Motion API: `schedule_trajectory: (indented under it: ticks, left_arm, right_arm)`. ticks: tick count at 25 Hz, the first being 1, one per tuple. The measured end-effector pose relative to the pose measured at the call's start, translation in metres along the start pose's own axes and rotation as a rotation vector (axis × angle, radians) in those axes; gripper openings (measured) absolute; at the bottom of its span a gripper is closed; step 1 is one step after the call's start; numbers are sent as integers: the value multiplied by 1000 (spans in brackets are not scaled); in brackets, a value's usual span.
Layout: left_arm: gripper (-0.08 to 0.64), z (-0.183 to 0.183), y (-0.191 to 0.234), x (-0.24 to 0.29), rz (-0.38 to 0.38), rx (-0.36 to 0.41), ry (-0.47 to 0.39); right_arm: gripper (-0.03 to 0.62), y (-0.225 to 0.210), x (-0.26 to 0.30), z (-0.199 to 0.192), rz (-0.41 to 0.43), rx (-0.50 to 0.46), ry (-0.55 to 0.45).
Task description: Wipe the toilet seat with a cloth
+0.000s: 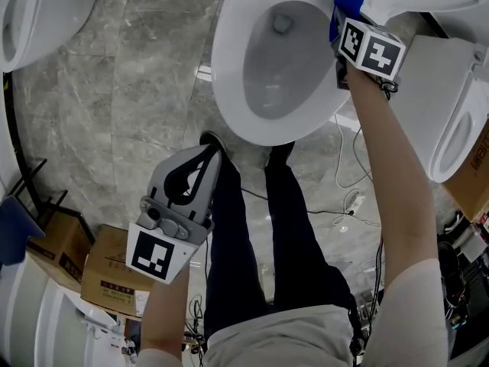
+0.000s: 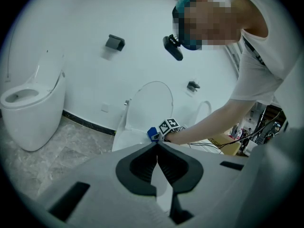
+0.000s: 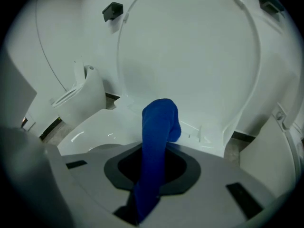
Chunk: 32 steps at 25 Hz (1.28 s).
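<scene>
The cloth (image 3: 156, 137), a blue one, is clamped between the jaws of the right gripper (image 1: 342, 20); in the right gripper view it is seen running up through the jaws and folding over past their tips. The gripper is held out at arm's length over the toilet; the cloth end is placed at the rear right of the seat (image 1: 228, 63), close to the hinge; whether it is pressed on the surface cannot be told. The lid (image 3: 190, 56) is stood upright just behind the cloth; the bowl is left open below.

The left gripper (image 1: 208, 159) is held low and well apart from the toilet, over the grey marbled floor (image 1: 137, 90) and just beside the person's dark legs (image 1: 229, 235); its jaws are closed together with nothing between them, as shown in the left gripper view. From that view the right gripper and the cloth are seen at the seat rim, with the raised lid behind them.

Two more toilets are seen: one at the upper left (image 1: 30, 14), one at the right (image 1: 458, 128). Two boxes (image 1: 114, 274) are stood on the floor at the lower left; white cables (image 1: 348, 197) are trailed across the floor to the right of the legs.
</scene>
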<state>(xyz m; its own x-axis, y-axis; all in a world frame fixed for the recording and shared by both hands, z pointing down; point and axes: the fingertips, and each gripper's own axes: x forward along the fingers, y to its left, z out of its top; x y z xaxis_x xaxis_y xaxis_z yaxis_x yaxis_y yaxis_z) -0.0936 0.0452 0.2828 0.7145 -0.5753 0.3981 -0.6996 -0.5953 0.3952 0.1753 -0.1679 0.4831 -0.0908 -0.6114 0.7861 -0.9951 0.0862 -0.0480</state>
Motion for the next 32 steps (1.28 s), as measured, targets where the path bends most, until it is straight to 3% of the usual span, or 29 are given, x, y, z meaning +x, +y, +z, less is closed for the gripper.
schedule_trajectory:
  ticks: [32]
  left_arm:
    - [8,2,8,-13,22,-21,-47]
  right_arm:
    - [63,14,18,10,29,4,26]
